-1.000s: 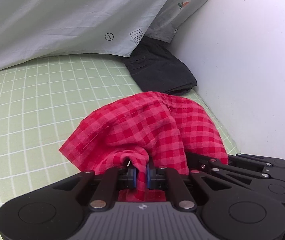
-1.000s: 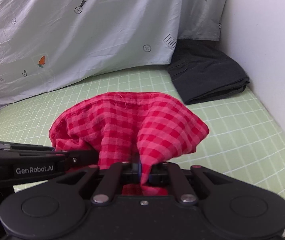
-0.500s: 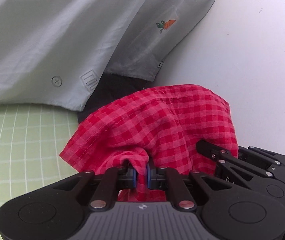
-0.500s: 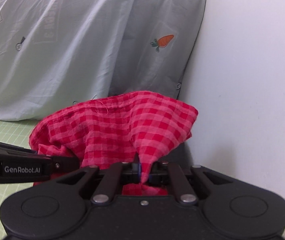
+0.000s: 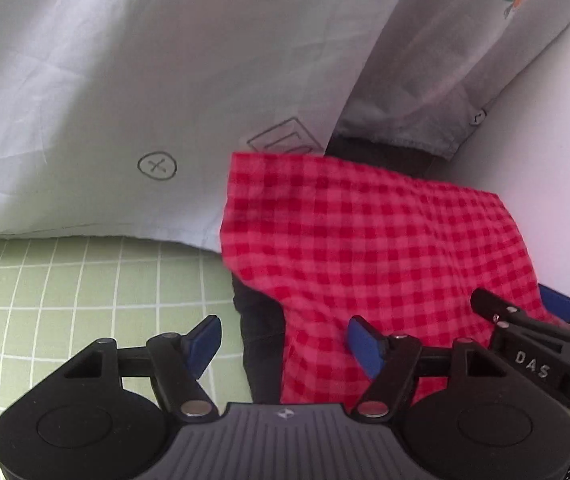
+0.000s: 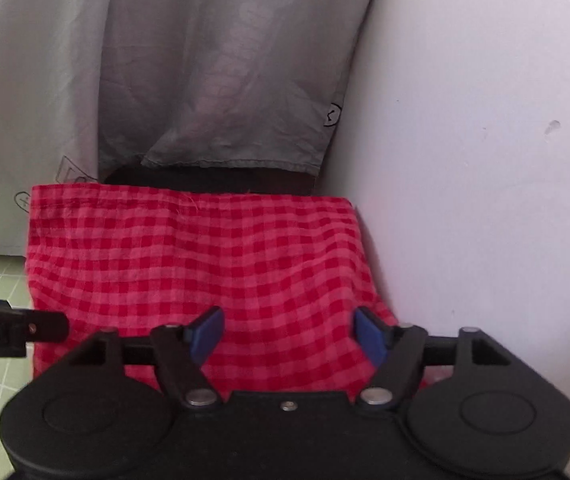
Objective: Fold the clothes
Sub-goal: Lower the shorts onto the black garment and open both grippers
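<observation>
Both claws, left (image 5: pixel 285 344) and right (image 6: pixel 289 334), have just sprung apart, gripping nothing. The folded red checked cloth (image 6: pixel 197 264) lies just ahead of them on the dark garment (image 5: pixel 261 344). I'd draw straight back without snagging it.

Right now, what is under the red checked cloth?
A dark garment shows beneath the red checked cloth, peeking out at its left and far edges. How far it extends underneath is hidden.

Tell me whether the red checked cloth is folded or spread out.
Folded: the red checked cloth lies as a neat rectangle with straight edges on the dark garment, beside the wall.
</observation>
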{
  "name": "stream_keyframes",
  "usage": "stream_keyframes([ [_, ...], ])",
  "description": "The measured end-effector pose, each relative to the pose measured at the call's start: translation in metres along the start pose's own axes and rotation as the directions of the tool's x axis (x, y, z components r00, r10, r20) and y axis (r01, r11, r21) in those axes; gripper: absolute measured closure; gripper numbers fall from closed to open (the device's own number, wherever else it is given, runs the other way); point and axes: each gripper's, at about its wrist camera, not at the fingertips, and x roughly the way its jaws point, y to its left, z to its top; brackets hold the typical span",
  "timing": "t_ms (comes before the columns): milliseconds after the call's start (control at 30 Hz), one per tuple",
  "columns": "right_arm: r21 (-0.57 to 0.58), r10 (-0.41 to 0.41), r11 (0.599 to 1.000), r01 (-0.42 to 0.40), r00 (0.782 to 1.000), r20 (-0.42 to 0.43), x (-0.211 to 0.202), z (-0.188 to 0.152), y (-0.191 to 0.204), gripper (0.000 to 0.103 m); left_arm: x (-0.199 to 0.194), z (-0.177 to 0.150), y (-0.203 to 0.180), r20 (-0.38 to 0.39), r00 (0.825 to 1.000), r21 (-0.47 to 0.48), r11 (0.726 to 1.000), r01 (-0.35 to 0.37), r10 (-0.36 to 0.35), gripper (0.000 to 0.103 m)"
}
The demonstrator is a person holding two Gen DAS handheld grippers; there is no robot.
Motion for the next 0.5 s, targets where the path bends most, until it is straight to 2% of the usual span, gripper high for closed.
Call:
stream_keyframes([
  [33,0.005,0.005,1.000,-0.006,1.000,0.010,-0.008,-0.003,0.003,0.017,-0.005,-0.005,0.004,0.000,1.000,0.009,1.000,-0.010,0.010,0.029],
  [133,0.043,0.009,0.999,-0.009,1.000,0.010,-0.031,-0.013,0.010,0.015,-0.031,-0.019,0.012,0.015,1.000,0.011,1.000,-0.022,0.022,0.022],
  [233,0.075,0.017,0.997,-0.018,1.000,0.009,-0.062,-0.022,0.016,0.005,-0.061,-0.033,0.016,0.036,0.999,0.010,1.000,-0.028,0.028,0.018],
  [333,0.096,0.024,0.995,-0.025,1.000,0.010,-0.093,-0.029,0.022,0.005,-0.093,-0.047,0.018,0.053,0.998,0.008,1.000,-0.020,0.020,0.014],
  [400,0.110,0.033,0.993,-0.034,0.999,0.014,-0.119,-0.034,0.028,0.005,-0.116,-0.058,0.020,0.064,0.998,0.007,1.000,-0.008,0.007,0.007],
  [500,0.132,0.015,0.991,-0.018,1.000,0.023,-0.158,-0.045,0.037,0.003,-0.148,-0.074,0.016,0.094,0.996,0.034,0.999,0.004,-0.007,0.003],
])
